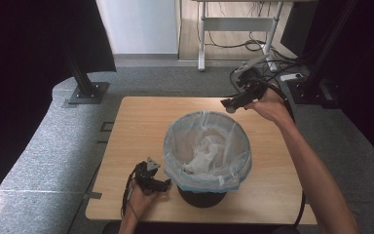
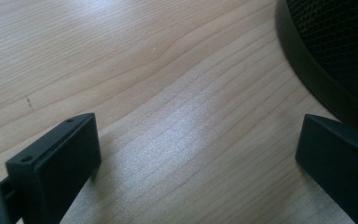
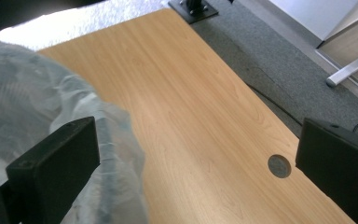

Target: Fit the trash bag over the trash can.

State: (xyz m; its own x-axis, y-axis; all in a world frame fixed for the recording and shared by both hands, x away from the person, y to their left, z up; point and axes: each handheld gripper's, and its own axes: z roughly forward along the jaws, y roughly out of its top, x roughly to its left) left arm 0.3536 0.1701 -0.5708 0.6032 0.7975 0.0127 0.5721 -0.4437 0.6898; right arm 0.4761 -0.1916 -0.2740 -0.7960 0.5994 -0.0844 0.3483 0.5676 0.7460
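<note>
On the wooden table (image 1: 126, 146) in front of me stands one black mesh bin (image 1: 202, 197), set toward my near edge and a little right of centre. One thin, pale plastic liner (image 1: 207, 146) is stretched over its rim and sags inside, crumpled at the bottom. From above I see the whole bin and both my arms; my two gripper views each give just a slice of it. My left gripper view looks flat across the table grain and catches the bin's dark base and mesh wall (image 2: 335, 56) at the upper right, which the high view mostly hides under the liner's overhang. My right gripper view looks down from the far side and shows the liner's bulging edge (image 3: 51, 112) at the left, plus one round grey cable-hole cap (image 3: 279, 166) in the table, and the carpeted floor (image 3: 270, 60) past the table's edge.

I hold two grippers, one per hand. My left gripper (image 1: 157, 181) lies low by the near left of the bin's base, my left hand (image 1: 141, 195) wrapped around it, forearm short and coming straight up from the bottom. Its jaws stand wide apart with bare table between them. My right gripper (image 1: 234, 103) hovers just beyond the bin's far rim, my right arm stretched long across the right side, wrist bent inward. Its jaws are also spread wide, holding nothing, one over the liner's edge.
</note>
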